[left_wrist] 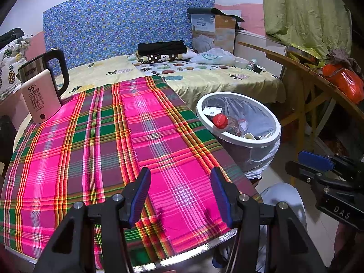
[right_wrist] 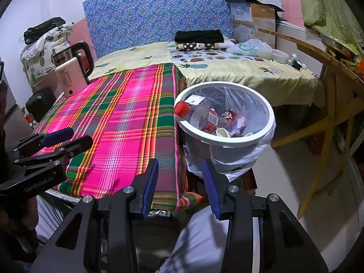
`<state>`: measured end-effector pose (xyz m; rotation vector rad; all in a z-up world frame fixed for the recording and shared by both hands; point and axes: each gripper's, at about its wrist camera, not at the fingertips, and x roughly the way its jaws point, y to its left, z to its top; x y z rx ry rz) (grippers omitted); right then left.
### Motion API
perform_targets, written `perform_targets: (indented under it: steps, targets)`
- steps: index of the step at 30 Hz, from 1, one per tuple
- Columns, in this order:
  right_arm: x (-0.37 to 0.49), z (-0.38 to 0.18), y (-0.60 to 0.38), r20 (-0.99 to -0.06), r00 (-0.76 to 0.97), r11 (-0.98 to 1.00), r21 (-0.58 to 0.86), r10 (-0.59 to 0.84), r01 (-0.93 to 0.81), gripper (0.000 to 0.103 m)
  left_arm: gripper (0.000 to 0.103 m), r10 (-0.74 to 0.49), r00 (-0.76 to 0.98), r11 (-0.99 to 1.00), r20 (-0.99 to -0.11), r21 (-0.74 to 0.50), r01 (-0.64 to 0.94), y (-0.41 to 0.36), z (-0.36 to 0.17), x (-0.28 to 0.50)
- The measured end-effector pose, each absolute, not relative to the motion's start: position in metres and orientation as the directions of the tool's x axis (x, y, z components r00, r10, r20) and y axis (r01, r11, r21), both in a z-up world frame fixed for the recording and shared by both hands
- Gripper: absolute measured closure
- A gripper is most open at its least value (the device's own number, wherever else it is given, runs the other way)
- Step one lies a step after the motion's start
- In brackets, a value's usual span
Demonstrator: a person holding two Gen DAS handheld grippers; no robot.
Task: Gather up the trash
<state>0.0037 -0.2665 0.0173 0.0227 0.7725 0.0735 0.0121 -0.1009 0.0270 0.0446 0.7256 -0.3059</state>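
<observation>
A white-rimmed trash bin (left_wrist: 276,128) (right_wrist: 271,116) with a clear liner stands at the right edge of the table. In it lie a plastic bottle with a red cap (left_wrist: 220,121) (right_wrist: 182,108), wrappers and paper scraps. My left gripper (left_wrist: 180,196) is open and empty, low over the pink plaid tablecloth (left_wrist: 91,147) near the table's front edge. It also shows from the side in the right wrist view (right_wrist: 66,138). My right gripper (right_wrist: 179,184) is open and empty, in front of the bin at the table's right corner. It shows at the right in the left wrist view (left_wrist: 304,163).
An electric kettle (left_wrist: 42,91) (right_wrist: 72,72) stands at the table's far left corner. A bed (left_wrist: 204,75) with folded clothes, a plastic bag and boxes lies behind. A wooden folding table (left_wrist: 302,68) with an orange bag stands to the right. The person's knee (right_wrist: 204,238) is below the table edge.
</observation>
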Motion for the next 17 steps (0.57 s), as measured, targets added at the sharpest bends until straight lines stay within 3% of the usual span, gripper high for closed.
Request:
perform_targets:
  steps: [17]
  targets:
    - [0.003,0.013,-0.265,-0.701,0.71,0.997,0.048,0.075,-0.058,0.062,0.046,-0.255,0.699,0.955,-0.668,-0.062,0.289,-0.089,0.025,0.009]
